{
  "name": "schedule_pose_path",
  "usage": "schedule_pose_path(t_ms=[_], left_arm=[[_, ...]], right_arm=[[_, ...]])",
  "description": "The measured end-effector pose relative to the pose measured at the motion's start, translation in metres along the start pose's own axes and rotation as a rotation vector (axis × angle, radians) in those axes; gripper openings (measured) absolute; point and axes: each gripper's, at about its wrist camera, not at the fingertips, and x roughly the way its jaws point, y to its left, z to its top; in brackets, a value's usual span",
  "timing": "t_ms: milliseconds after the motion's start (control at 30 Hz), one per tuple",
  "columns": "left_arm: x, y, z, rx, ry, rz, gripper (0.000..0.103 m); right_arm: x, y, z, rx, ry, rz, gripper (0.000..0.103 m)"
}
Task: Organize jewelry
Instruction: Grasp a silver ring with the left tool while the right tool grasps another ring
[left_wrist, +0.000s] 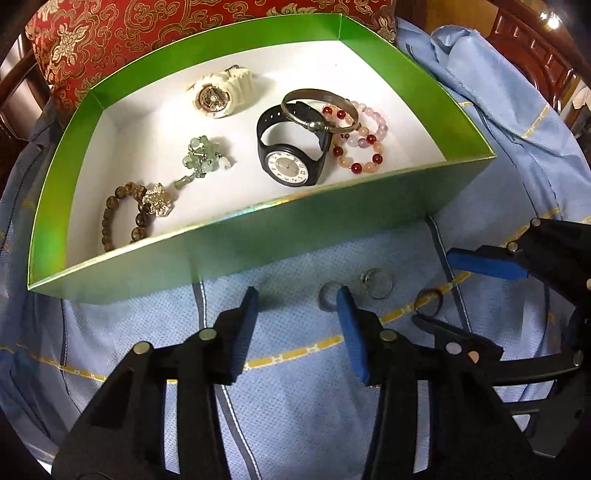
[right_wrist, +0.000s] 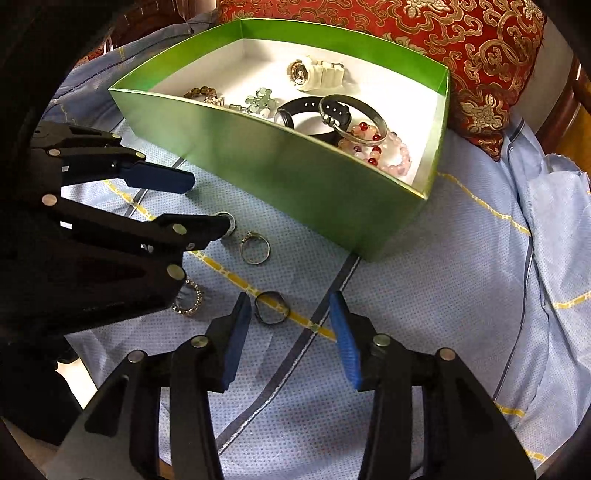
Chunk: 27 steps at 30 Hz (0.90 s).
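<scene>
Rings (right_wrist: 255, 249) lie loose on my blue cloth (right_wrist: 424, 295), lower centre, just before the green box (right_wrist: 295, 166) of watches and bracelets. My left tool (left_wrist: 297, 328) and right tool (right_wrist: 290, 336) both gape half-open, holding nothing.

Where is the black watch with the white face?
The black watch lies inside the green box, right of middle in the left wrist view. A metal bangle rests over its strap, and the red and pink bead bracelets sit beside it.
</scene>
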Motion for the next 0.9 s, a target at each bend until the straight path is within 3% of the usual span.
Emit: schedule_pose_path(t_ms=[267, 467, 567, 733, 900], left_arm=[[-0.005, 0.004, -0.004, 0.001, 0.015, 0.017, 0.042], [-0.012, 0.033, -0.006, -0.099, 0.029, 0.054, 0.04], [-0.022, 0.039, -0.005, -0.132, 0.007, 0.011, 0.04], [-0.024, 0.019, -0.004, -0.065, -0.003, -0.051, 0.04], [-0.017, -0.002, -0.004, 0.005, 0.025, -0.033, 0.043]], right_arm=[[0.0, -0.002, 0.0, 0.006, 0.0, 0.001, 0.044], [-0.003, -0.013, 0.002, 0.036, -0.004, -0.025, 0.043], [-0.008, -0.017, 0.003, 0.049, -0.017, -0.021, 0.043], [-0.009, -0.008, 0.002, 0.011, -0.015, -0.014, 0.043], [-0.004, -0.001, 0.002, -0.019, -0.013, -0.029, 0.043]])
